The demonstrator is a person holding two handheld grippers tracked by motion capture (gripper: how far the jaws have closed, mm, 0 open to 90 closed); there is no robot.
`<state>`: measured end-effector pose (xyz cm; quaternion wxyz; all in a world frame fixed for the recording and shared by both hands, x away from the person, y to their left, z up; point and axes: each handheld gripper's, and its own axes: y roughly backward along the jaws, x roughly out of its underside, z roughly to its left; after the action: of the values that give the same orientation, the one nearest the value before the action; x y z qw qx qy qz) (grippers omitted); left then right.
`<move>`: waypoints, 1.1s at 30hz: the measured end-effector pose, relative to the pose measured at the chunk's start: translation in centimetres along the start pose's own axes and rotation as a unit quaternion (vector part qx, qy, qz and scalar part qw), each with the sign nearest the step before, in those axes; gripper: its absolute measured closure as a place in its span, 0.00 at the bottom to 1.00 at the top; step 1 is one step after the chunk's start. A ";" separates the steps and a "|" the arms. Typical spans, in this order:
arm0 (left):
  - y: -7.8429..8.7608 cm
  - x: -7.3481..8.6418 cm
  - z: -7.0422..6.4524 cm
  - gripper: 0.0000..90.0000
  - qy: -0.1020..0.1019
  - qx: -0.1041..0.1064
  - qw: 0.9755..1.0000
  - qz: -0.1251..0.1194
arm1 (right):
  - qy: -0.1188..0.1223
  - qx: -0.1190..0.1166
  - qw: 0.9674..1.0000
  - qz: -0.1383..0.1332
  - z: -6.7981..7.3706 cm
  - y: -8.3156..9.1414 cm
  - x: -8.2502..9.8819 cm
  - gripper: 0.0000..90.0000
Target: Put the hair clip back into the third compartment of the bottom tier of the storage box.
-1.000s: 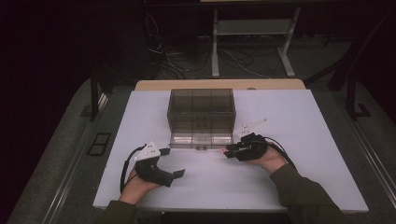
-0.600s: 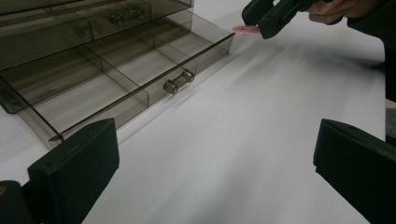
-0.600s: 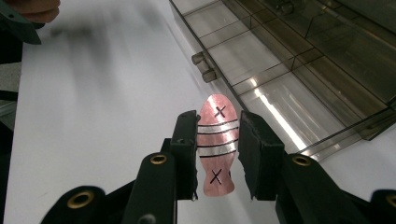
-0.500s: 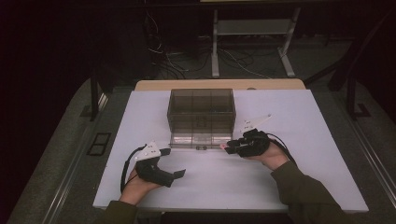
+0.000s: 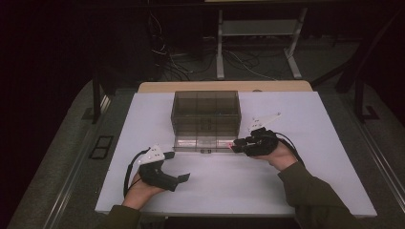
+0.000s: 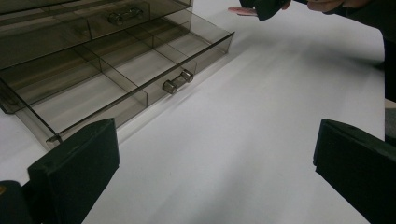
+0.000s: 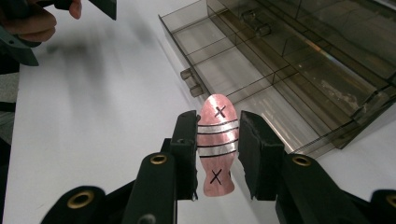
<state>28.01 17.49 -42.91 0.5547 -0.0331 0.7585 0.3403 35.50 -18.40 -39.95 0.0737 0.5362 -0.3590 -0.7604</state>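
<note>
Pink metal, cut in a fish shape with black stripes and two black crosses, stands clamped between the two black pads of the right gripper at the lower middle of the right gripper view, its rounded end pointing up toward the drawer. In the high view that right gripper sits at centre right, its tips just beside the right front corner of the smoky clear drawer box, and a small pink fleck shows at them. The bottom drawer is pulled out, its divided compartments filling the upper left of the left gripper view, with a small metal knob on its front. Left gripper rests at lower left of the high view on the white table, jaws spread wide with nothing between them.
</note>
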 end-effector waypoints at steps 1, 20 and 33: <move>0.0 0.0 0.0 0.00 0.000 0.000 1.000 0.000 | 0.000 0.001 1.000 -0.001 -0.1 0.0 0.0 0.74; 0.0 0.0 0.0 0.00 0.002 0.000 1.000 -0.001 | -0.007 0.015 1.000 -0.012 -1.6 -0.4 -1.6 0.74; 0.0 0.0 0.0 0.00 0.002 0.000 1.000 -0.001 | -0.008 0.021 1.000 -0.009 -2.2 -1.4 -2.3 0.74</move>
<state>28.02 17.46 -42.89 0.5537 -0.0347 0.7596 0.3393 38.72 -17.24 -39.40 0.0527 0.5350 -0.3706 -0.7574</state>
